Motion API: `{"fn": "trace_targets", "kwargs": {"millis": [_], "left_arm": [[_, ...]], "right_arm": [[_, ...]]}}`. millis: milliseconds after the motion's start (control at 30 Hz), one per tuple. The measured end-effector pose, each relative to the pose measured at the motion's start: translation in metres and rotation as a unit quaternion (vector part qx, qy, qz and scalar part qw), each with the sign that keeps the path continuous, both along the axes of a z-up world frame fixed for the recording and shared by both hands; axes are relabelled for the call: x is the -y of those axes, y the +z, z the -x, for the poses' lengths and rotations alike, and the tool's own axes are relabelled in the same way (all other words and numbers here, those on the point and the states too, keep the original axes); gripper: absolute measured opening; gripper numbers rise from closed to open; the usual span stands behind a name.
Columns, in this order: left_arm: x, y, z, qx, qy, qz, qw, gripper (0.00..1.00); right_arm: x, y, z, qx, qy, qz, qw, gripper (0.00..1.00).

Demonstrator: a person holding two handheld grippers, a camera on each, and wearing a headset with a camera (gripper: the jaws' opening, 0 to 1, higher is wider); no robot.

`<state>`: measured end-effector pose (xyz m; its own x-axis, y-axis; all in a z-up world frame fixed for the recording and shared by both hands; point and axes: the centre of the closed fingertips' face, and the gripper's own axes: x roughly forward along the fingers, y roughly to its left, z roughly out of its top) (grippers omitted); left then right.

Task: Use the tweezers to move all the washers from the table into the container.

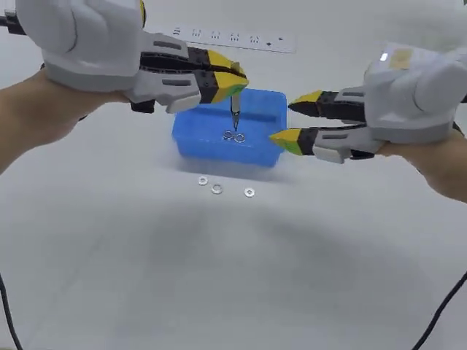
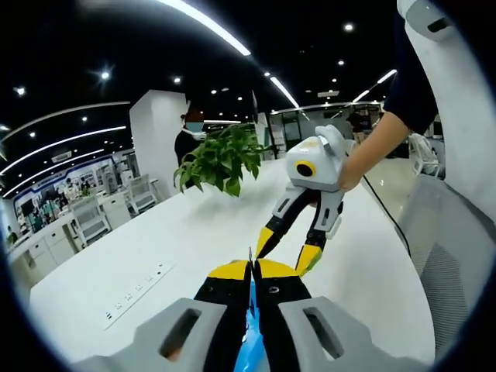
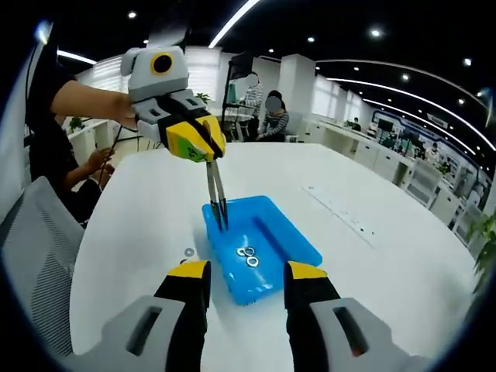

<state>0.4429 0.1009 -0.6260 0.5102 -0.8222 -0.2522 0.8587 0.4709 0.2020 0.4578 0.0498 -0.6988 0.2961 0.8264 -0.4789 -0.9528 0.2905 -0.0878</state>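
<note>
First, from the head view: my left gripper (image 1: 235, 82) was clenched on one pair of tweezers (image 1: 235, 113), which hung tips-down over the single blue container (image 1: 263, 109). My right gripper (image 1: 293, 120) hovered just beside the container's right end with its jaws spread, grasping nothing. Inside the container lay a small cluster of washers (image 1: 233, 136); I could make out at least two from there. Three more washers (image 1: 217, 189) sat in a loose row on the white table (image 1: 292, 255), just in front of the container. One power strip (image 1: 219, 36) lay along the far side.

Next, the left gripper view: my own two jaws were pressed together, with the thin tweezers poking up between them (image 2: 249, 262). A sliver of the blue container (image 2: 252, 353) showed below. The right gripper (image 2: 287, 252) hung ahead, jaws apart. One leafy plant (image 2: 221, 159) stood further down the table, and the power strip (image 2: 136, 291) lay to the left.

Last, the right gripper view: my two jaws rose wide apart, empty. The left gripper (image 3: 203, 147) held the tweezers (image 3: 217, 194) with their tips just inside the container's (image 3: 298, 240) far end. I counted three washers in the container (image 3: 248, 254), touching or nearly so, and one washer on the table (image 3: 189, 252) just beside its left wall.
</note>
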Motion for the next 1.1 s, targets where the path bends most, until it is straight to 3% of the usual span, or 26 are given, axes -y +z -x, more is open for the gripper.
{"fn": "trace_targets", "kwargs": {"millis": [267, 333, 500, 767, 967, 1100], "left_arm": [[0.016, -0.005, 0.023, 0.006, -0.028, 0.019, 0.9994, 0.05], [0.022, -0.005, 0.032, 0.006, -0.034, 0.023, 0.9991, 0.06], [0.021, -0.015, 0.042, 0.001, -0.034, 0.021, 0.9992, 0.06], [0.02, -0.038, 0.052, -0.026, -0.034, 0.031, 0.9986, 0.05], [0.027, -0.047, 0.055, -0.033, -0.045, 0.033, 0.9979, 0.06], [0.031, -0.052, 0.053, -0.039, -0.05, 0.028, 0.9976, 0.06]], "right_arm": [[0.039, -0.019, 0.013, -0.029, -0.029, 0.018, 0.999, 0.5], [0.041, -0.021, 0.019, -0.032, -0.026, 0.021, 0.9989, 0.53], [0.042, -0.022, 0.038, -0.034, -0.015, 0.021, 0.9991, 0.59], [0.041, -0.026, 0.062, -0.046, 0.001, 0.023, 0.9987, 0.81], [0.052, -0.052, 0.084, -0.06, 0.01, 0.064, 0.9961, 0.9], [0.052, -0.063, 0.098, -0.069, 0.013, 0.07, 0.9951, 0.96]]}}
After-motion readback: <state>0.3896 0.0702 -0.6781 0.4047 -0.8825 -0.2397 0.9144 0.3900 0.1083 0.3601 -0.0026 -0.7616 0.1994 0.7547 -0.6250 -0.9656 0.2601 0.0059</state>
